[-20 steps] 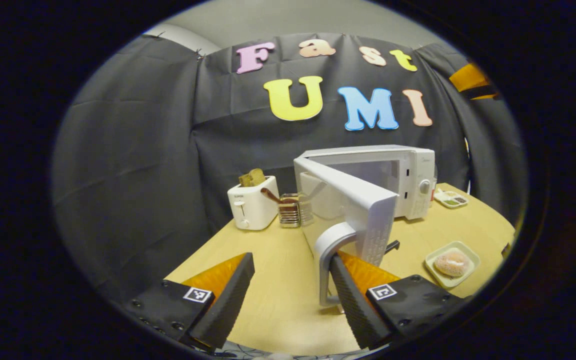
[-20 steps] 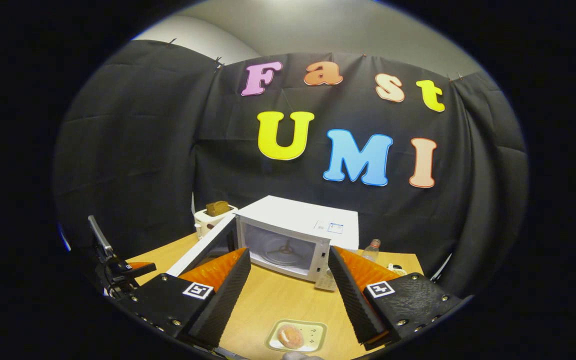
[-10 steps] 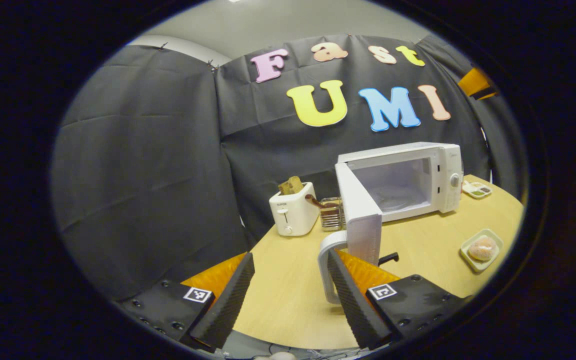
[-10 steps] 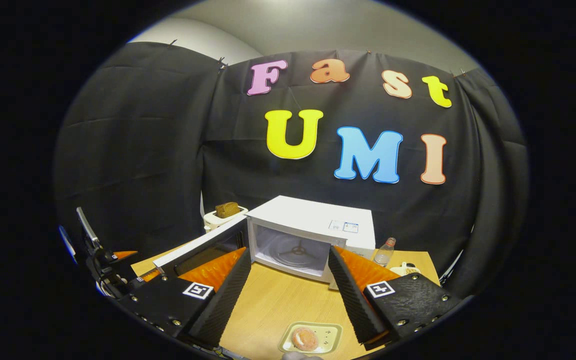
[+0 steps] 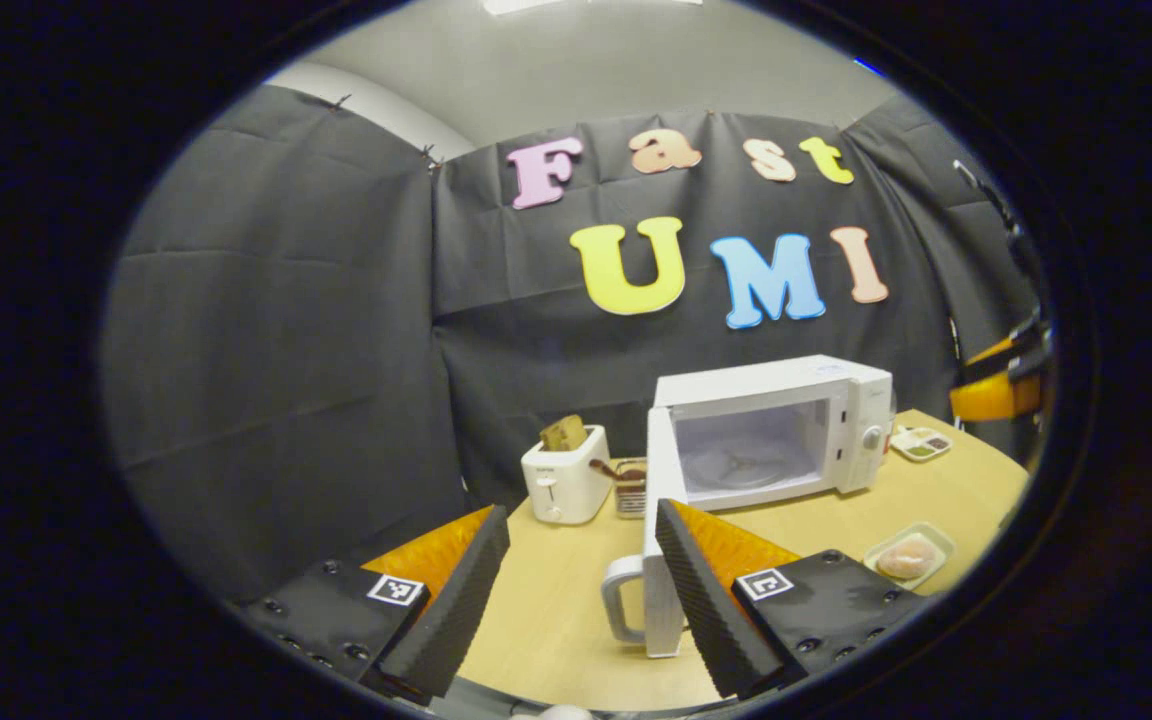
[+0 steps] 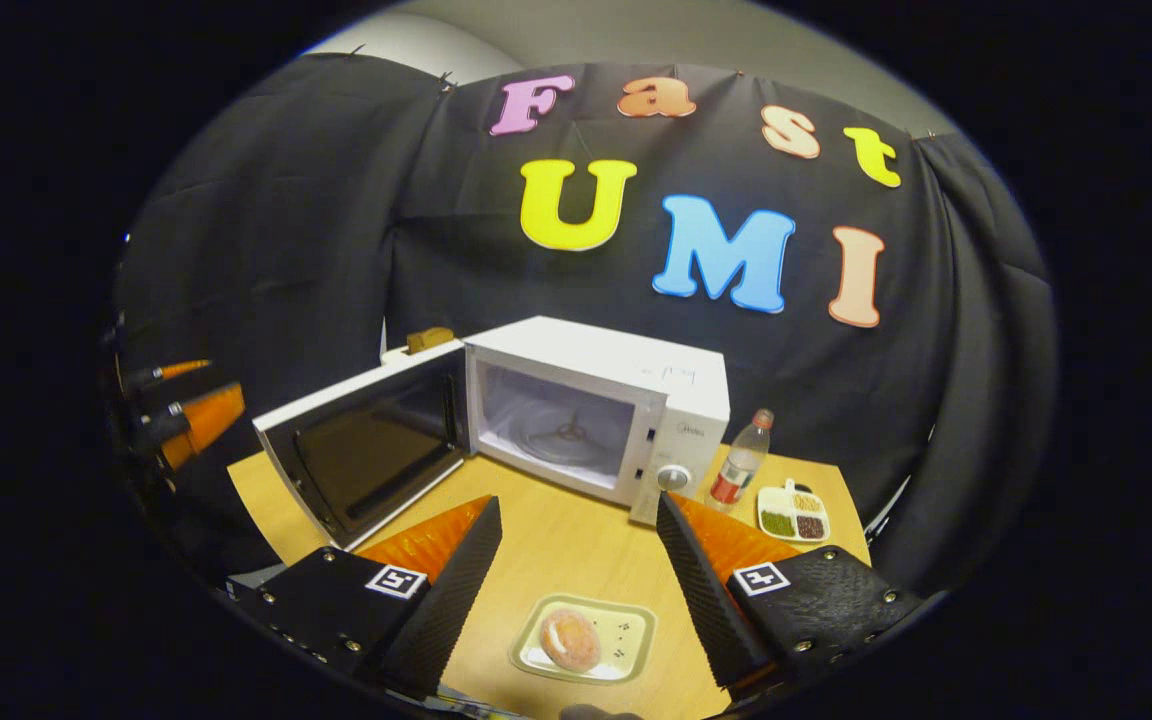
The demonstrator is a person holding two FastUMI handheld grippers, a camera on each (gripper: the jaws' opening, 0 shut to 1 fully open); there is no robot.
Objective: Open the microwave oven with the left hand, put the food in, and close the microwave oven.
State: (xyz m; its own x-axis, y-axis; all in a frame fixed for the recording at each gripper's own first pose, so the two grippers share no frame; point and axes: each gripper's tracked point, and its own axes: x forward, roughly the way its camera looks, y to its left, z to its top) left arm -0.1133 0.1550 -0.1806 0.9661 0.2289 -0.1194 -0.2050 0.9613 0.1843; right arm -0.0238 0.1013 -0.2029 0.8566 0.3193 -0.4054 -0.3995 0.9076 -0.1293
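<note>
Wooden table (image 6: 576, 545) carries the microwave (image 6: 626, 400), door (image 6: 366, 455) swung wide; the food (image 6: 570, 640) sits on its tray (image 6: 636, 640) before it. Left gripper (image 5: 576, 590) and right gripper (image 6: 576, 590) both gape, gripping nothing.

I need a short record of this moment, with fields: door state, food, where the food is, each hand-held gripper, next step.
microwave door: swung wide open, cavity empty
food: round bun on a small tray
food location: on the table, in front of the microwave
left hand-held gripper: open, holding nothing
right hand-held gripper: open, above the tray
next step: probably grasp the tray and put it inside
</note>
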